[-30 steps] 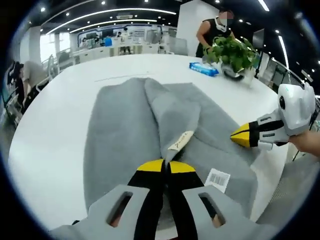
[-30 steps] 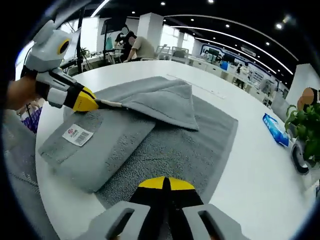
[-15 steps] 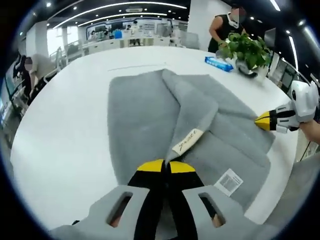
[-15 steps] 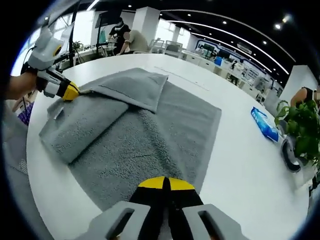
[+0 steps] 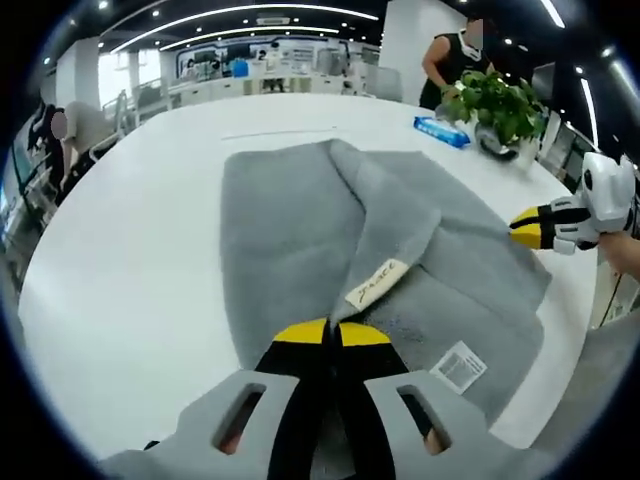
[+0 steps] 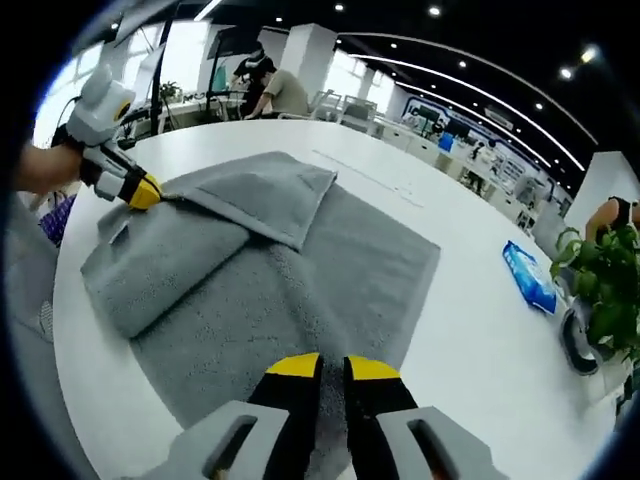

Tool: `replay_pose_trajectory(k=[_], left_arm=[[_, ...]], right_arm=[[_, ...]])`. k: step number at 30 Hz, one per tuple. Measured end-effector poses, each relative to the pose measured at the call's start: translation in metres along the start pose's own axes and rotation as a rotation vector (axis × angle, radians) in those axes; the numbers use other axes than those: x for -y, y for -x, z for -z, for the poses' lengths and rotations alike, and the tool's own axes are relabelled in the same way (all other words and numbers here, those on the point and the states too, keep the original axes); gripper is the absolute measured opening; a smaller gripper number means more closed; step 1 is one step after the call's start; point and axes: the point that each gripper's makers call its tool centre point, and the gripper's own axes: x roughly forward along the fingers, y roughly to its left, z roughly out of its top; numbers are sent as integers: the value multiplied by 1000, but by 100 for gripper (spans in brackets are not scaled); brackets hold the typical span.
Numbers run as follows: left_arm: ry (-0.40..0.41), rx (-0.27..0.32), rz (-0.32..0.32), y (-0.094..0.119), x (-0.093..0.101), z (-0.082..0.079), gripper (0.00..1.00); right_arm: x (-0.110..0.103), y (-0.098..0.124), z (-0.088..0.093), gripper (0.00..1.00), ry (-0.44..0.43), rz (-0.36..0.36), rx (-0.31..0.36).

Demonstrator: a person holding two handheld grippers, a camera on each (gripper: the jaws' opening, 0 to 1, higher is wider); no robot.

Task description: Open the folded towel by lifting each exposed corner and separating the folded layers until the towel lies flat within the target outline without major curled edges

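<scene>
Spanning both views, a white round table (image 5: 120, 250) carried a grey towel (image 5: 280, 230), partly unfolded, with one flap doubled back over the lower layer and a thicker folded portion along the near edge. Noted in the left gripper view: left gripper (image 5: 332, 332) with yellow-tipped jaws pressed together on a towel corner, just below a beige woven label (image 5: 375, 284). Confirmed from the right gripper view, where the same gripper pinched the flap's corner at the table's near side. Right gripper (image 6: 333, 368) stood over the opposite towel edge, jaws slightly parted with a narrow gap; nothing seen gripped, though tips lay against the terry cloth. Recorded further back: a potted plant (image 5: 490, 100) on the table, well apart from the towel, and beside it a blue packet (image 5: 441, 131). Smallest item: a white barcode tag (image 5: 461, 365) on the folded portion.
</scene>
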Motion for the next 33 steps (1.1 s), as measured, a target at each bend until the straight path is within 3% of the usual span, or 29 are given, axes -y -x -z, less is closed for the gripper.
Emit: replay_pose_trajectory(k=[7,10,11,13,22,33], left_arm=[[-20,-6,2,0,0,1,1],[-14,-8,4,0,0,1,1],[-14,-10,5,0,0,0,1],[-16,-13,5,0,-1,0,1],[0,-15,-30,4,-18,-2,1],[8,-12,-61,3,-32,-3,1]], right_arm=[[-5,-16,-6,16,-14,-37,-3],[-8,-22,9,8,-7,-53,-71],[-9,-22,3,5,-27,-60,-26],[-6,-21,6,0,-44,-51,-55],[1,-18,11,0,-36,-10,-70],[33,-1,36,0,-19,56,-107]])
